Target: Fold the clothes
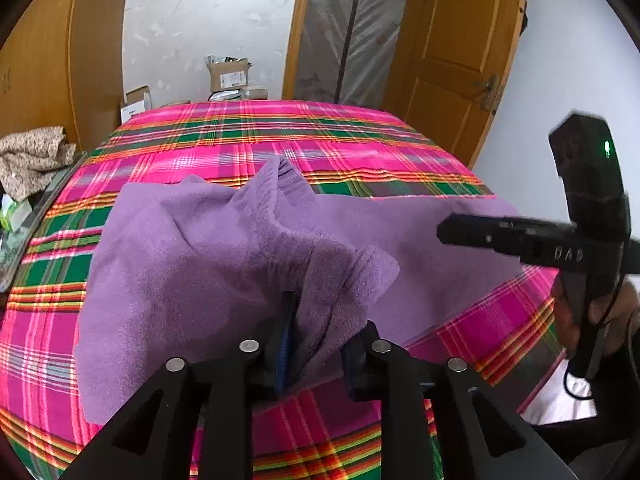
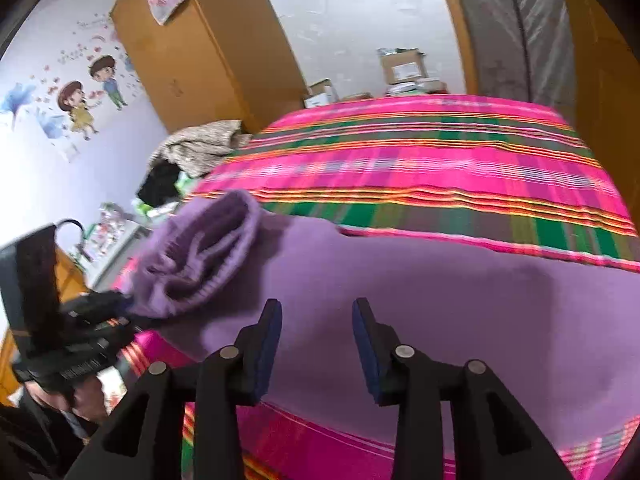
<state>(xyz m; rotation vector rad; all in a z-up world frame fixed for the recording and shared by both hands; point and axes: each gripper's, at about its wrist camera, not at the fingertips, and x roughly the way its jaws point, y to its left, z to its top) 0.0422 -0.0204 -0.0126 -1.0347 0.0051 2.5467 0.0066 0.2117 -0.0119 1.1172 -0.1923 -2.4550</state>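
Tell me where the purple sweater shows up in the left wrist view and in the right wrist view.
Left wrist view: the purple sweater fills the centre, a bunched part pinched in the left gripper.
Right wrist view: the purple sweater spreads across the lower middle, its ribbed cuff raised at left; the right gripper hovers open over it.
Shared landmark: the cardboard box beyond the bed.

The purple garment [image 1: 208,264] covers the left gripper's [image 1: 320,324] fingertips; the plaid bed [image 1: 360,140] runs past the lower frame edge.
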